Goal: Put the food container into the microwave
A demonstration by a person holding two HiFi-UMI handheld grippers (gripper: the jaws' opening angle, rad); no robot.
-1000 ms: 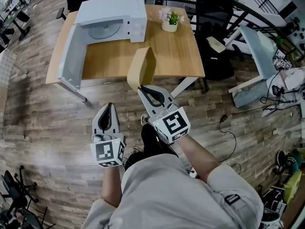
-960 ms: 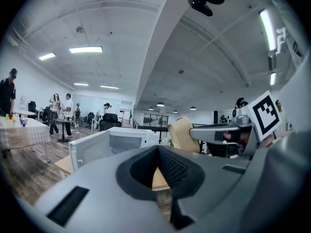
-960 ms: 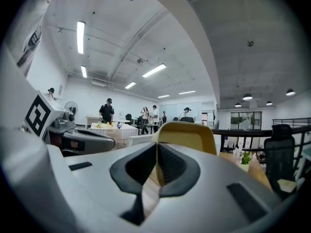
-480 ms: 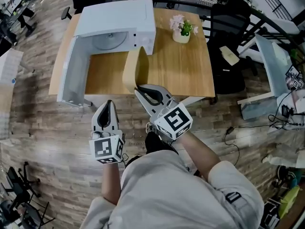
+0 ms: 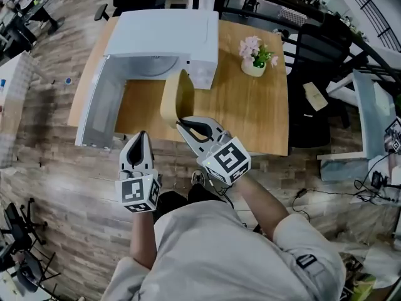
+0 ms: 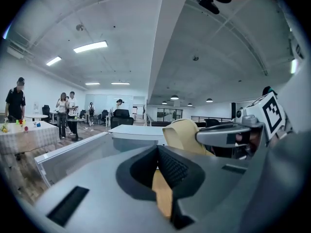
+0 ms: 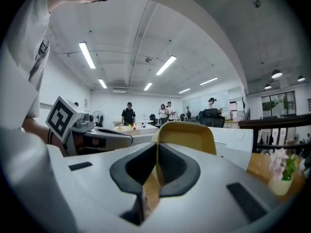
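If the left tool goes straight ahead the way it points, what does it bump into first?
Probably the microwave: the left tool aims across the table at its open front, though depth is unclear.

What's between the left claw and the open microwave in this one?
Only bare tabletop, in the head view. Nothing stands between the left claw and the microwave, whose door hangs open at the picture's left.

The microwave (image 5: 164,39) sits at the far left of the table (image 5: 250,111), its door (image 5: 97,111) swung out toward me; the plant (image 5: 254,58) stands to its right. The container (image 5: 177,99) in my right claw (image 5: 182,121) hangs before the microwave, my left claw (image 5: 139,137) to its left
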